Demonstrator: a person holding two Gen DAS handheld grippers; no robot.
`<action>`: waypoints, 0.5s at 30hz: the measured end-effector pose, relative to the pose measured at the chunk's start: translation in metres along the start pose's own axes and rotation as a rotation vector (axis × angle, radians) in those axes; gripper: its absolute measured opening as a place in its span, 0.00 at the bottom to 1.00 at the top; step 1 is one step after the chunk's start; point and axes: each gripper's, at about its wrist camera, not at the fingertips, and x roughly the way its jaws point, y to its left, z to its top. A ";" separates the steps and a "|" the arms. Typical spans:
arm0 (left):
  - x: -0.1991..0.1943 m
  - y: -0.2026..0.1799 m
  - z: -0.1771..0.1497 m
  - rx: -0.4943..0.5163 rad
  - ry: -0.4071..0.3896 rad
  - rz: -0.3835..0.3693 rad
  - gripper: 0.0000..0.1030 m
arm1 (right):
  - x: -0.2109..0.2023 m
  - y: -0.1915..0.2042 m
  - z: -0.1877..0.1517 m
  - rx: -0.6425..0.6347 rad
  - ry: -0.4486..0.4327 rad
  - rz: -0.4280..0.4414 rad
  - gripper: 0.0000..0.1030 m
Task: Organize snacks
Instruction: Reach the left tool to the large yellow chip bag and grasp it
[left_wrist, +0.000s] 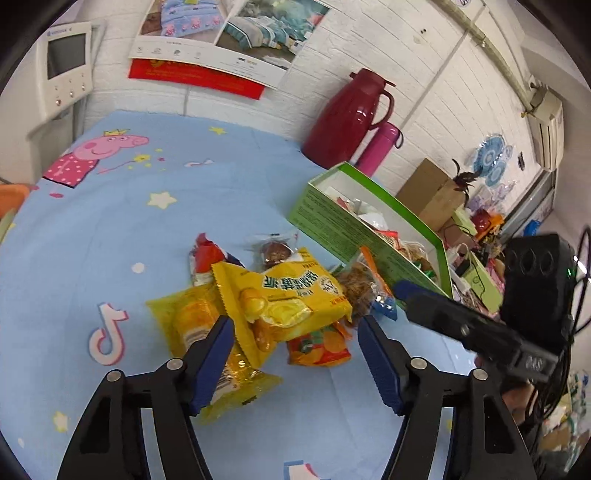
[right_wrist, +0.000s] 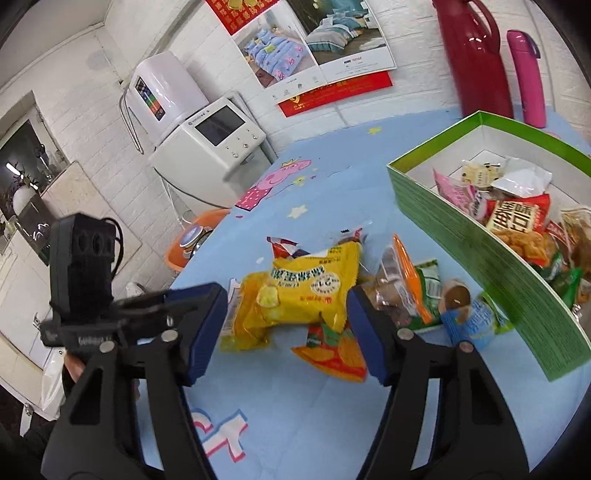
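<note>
Both grippers hover over the loose snack pile on the tabletop (left_wrist: 92, 229), w/ jaws spread wide and nothing between them.

Left gripper (left_wrist: 295, 330): from its own cam, the pile sits right ahead at 12 o'clock. Nearest is a yellow cake pack (left_wrist: 192, 332), partly under the left finger's tip, so prob. the closest grab. Stacked over it at about 12 is the big yellow pouch (left_wrist: 284, 295), and the orange chip packet (left_wrist: 317, 347) pokes out beneath it, just inside the right finger. Past those, at 11, a red-and-white packet (left_wrist: 205, 258); at 12, a clear-wrapped brown snack (left_wrist: 275, 253).

Right gripper (right_wrist: 288, 328): in its view the same big yellow pouch (right_wrist: 299, 295) lies between the open fingers, slightly ahead, at 12. The orange chip packet (right_wrist: 334, 356) is nearer, toward 1 o'clock by the right finger. At 2 o'clock, a small cluster of wrapped snacks, incl. a blue-wrapped round one (right_wrist: 467, 317), lies just beside the box wall.

Green box (right_wrist: 491, 254) stands open at 2–3 o'clock, already part-filled w/ packets, so it's judged to be the drop spot; the pile's near it, which keeps each carry short. Box's long wall faces the pile, so items likely need lifting over the rim.

Farthest back, at 1 o'clock against the wall: a red thermos jug (left_wrist: 347, 118) and a pink bottle (left_wrist: 380, 147), clear of the work area.
</note>
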 end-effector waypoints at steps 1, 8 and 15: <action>0.005 0.000 -0.001 0.000 0.009 0.002 0.67 | 0.009 -0.004 0.005 0.019 0.016 0.007 0.64; 0.033 0.021 0.003 -0.053 0.007 0.043 0.67 | 0.045 -0.024 0.016 0.068 0.086 -0.030 0.56; 0.053 0.020 0.005 -0.030 0.036 0.044 0.67 | 0.070 -0.018 0.027 0.028 0.181 -0.137 0.57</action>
